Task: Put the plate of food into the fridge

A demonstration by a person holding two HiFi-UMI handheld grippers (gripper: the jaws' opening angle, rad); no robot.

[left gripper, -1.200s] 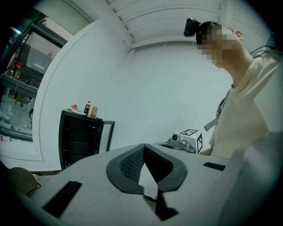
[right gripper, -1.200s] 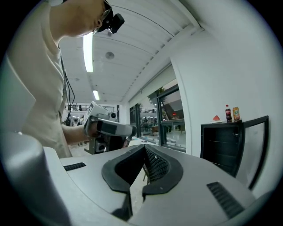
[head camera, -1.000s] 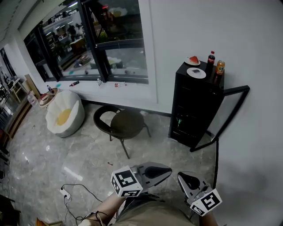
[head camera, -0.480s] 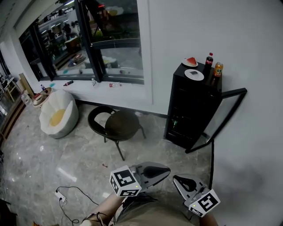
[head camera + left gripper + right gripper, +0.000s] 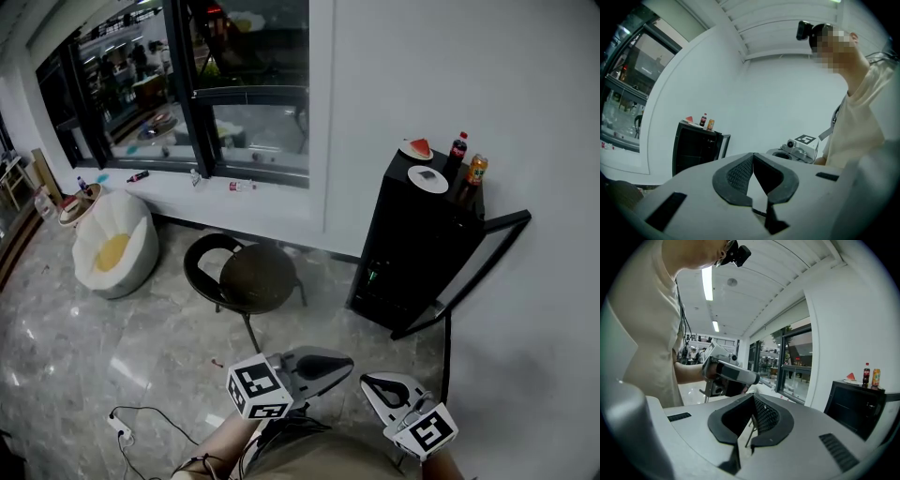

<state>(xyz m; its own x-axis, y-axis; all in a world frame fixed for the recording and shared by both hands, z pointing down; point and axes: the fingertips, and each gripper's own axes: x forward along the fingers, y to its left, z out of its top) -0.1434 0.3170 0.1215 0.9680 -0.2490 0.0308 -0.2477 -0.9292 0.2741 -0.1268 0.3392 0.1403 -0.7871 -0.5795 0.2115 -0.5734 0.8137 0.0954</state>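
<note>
A black fridge (image 5: 409,246) stands against the white wall with its glass door (image 5: 478,267) swung open to the right. On its top sit a plate with a watermelon slice (image 5: 417,149), a second white plate (image 5: 427,179), a cola bottle (image 5: 457,150) and an orange can (image 5: 477,170). My left gripper (image 5: 349,360) and right gripper (image 5: 367,382) are held low in front of my body, far from the fridge, both shut and empty. The left gripper view shows its shut jaws, the fridge (image 5: 696,147) and the right gripper (image 5: 799,146). The right gripper view shows the fridge (image 5: 853,408).
A dark round chair (image 5: 246,277) stands on the marble floor between me and the window. A white beanbag (image 5: 111,246) lies at the left. A power strip with its cable (image 5: 120,427) lies on the floor near my feet. Large windows (image 5: 248,84) line the far wall.
The whole scene has shifted in the head view: the fridge sits lower and slightly further right, the chair and beanbag slid left. Both grippers stayed shut and low.
</note>
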